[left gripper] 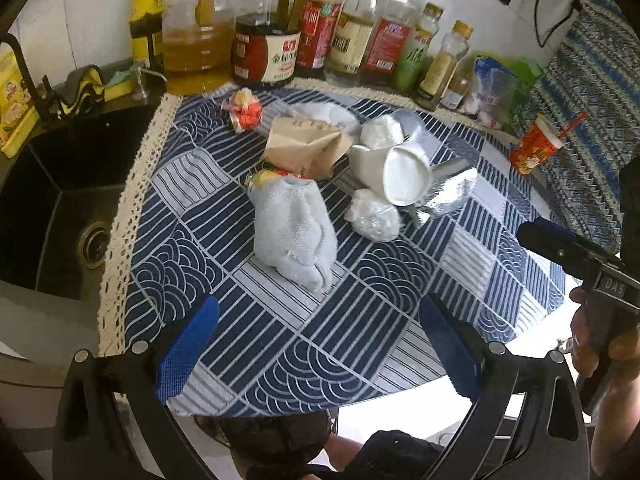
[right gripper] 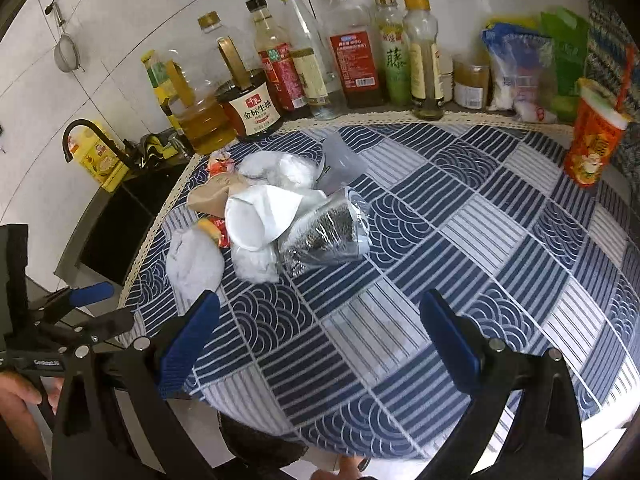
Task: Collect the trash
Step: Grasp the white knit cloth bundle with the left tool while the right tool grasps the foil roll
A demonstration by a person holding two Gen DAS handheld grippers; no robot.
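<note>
only the right wrist view shows the strainer.

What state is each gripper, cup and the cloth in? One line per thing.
Left gripper: open, empty.
Right gripper: open, empty.
White cup: on its side.
Clear cup: on its side.
Cloth: bunched up.
Orange cup: upright, straw in.

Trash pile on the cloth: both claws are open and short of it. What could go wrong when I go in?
1. The white cup lies tipped against the foil bag; pulling one may roll the other.
2. The rag sits nearest the left claw and is not obviously trash; it could get grabbed by mistake.
3. The bottles stand just behind the pile; overreaching might knock one over.
</note>
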